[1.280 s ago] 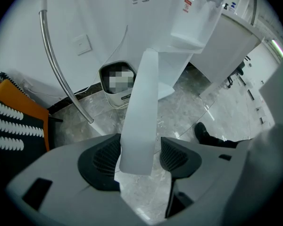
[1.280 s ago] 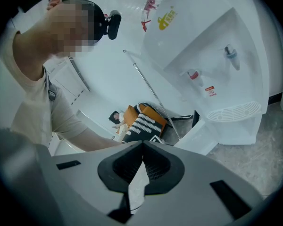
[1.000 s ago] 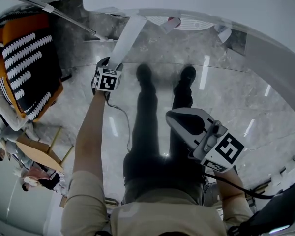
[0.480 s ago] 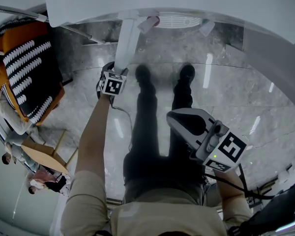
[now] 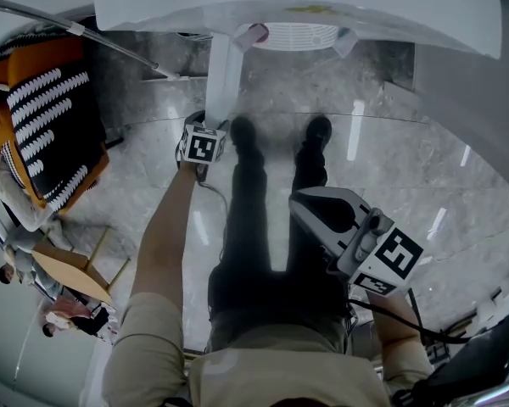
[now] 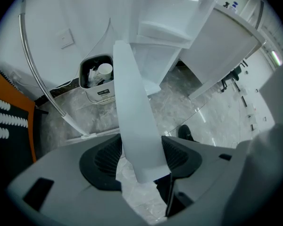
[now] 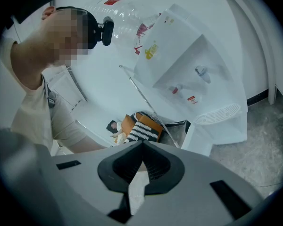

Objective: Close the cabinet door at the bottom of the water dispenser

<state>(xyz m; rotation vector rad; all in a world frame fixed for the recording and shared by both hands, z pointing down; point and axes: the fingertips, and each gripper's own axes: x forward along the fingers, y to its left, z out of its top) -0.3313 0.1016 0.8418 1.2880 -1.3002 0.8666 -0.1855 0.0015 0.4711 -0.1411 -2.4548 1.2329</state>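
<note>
The white water dispenser (image 5: 305,2) stands at the top of the head view. Its bottom cabinet door (image 5: 220,70) hangs open and shows edge-on as a narrow white strip running toward me. My left gripper (image 5: 205,147) points steeply down at the door's free end. In the left gripper view the door's edge (image 6: 132,107) runs between the two black pads (image 6: 103,160), which close on it from both sides, left gripper (image 6: 141,157) included. My right gripper (image 5: 304,203) hangs by my right thigh, away from the door, jaws together and empty; the right gripper view (image 7: 141,147) looks at the dispenser (image 7: 188,74).
A white bin (image 6: 98,81) with cups stands left of the dispenser, behind a curved metal rail (image 6: 35,84). An orange seat with a striped cushion (image 5: 47,117) is at the left. My shoes (image 5: 244,132) are on the marble floor close to the door. People sit at the lower left (image 5: 64,316).
My left gripper has moved right and toward the dispenser with the door's edge in it, and the door has swung closer to the cabinet. The right gripper has hardly moved.
</note>
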